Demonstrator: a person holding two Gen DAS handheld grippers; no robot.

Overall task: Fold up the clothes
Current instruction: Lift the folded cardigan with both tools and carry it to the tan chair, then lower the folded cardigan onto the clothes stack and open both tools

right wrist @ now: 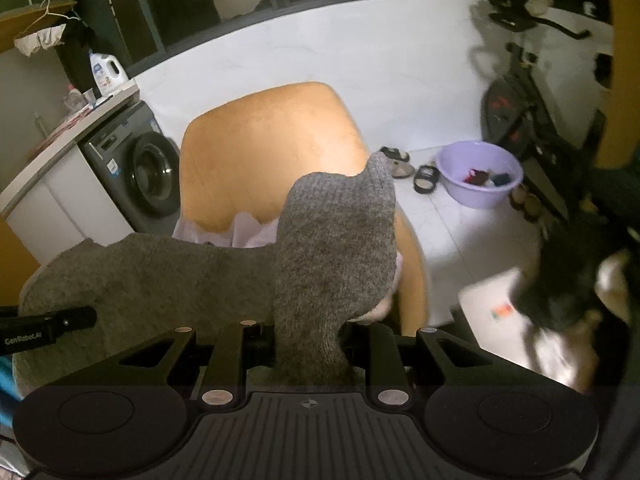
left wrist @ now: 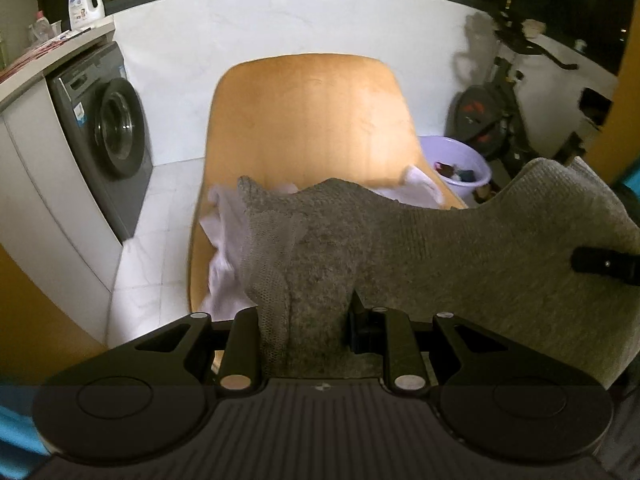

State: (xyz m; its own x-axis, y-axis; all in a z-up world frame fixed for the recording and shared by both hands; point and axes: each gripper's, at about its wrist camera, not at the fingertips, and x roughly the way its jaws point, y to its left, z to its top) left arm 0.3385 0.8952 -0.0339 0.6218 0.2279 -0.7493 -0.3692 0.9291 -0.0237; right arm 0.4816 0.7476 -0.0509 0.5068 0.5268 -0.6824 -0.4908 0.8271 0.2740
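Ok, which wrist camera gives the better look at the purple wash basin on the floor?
The right wrist view: the purple basin shows whole on the floor right of the wooden table, rim and the dark items inside visible. In the left wrist view the basin is partly cut off by the table edge and the grey knit garment.

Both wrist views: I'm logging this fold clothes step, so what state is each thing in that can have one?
Grey knit garment: lifted, stretched between both claws.
Left claw: shut on the garment.
Right claw: shut on the garment.
White clothes: crumpled on the wooden table, under the garment.
Washing machine: door closed.
Purple basin: on the floor, holding small items.
Detergent bottle: upright, capped.
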